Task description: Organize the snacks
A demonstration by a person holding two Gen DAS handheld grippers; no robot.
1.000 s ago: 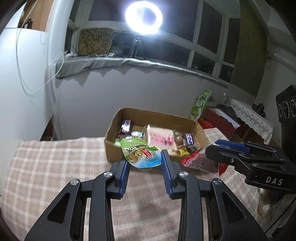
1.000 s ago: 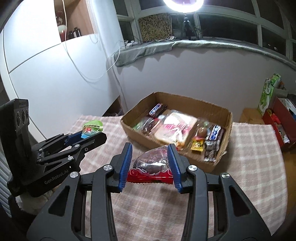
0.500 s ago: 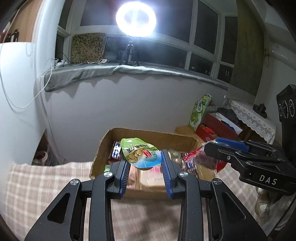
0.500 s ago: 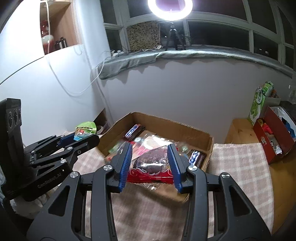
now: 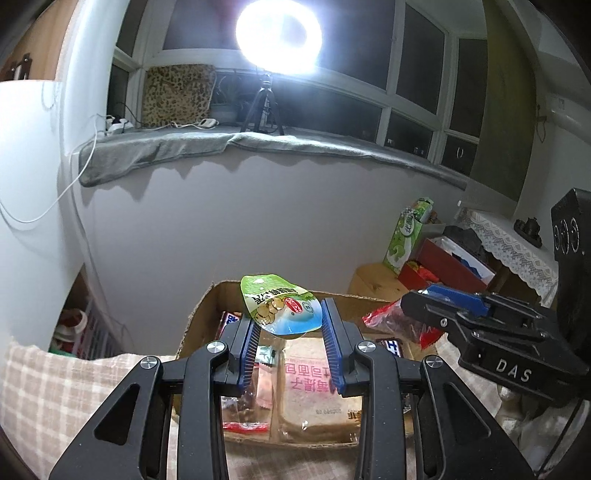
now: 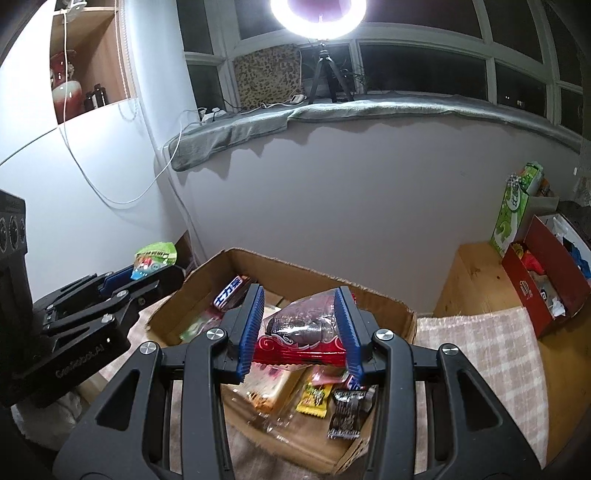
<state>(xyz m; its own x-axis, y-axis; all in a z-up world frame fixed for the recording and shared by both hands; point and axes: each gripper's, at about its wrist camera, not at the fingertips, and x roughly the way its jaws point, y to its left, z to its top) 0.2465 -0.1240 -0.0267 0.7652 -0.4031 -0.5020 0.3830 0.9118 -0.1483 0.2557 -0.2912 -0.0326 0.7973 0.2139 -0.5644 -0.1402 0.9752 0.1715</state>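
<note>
My left gripper is shut on a green and blue snack pouch and holds it above the open cardboard box. My right gripper is shut on a red and clear snack bag and holds it over the same box. The box holds several snacks, among them a large pink-printed pack, chocolate bars and a yellow sweet. The right gripper shows at the right of the left wrist view, the left gripper at the left of the right wrist view.
The box stands on a checked tablecloth near a grey wall. A wooden stool with a red box and a green carton stands to the right. A ring light stands on the window sill.
Both grippers have moved forward and up with their snacks, from in front of the box to over it. The box now lies under the fingers.
</note>
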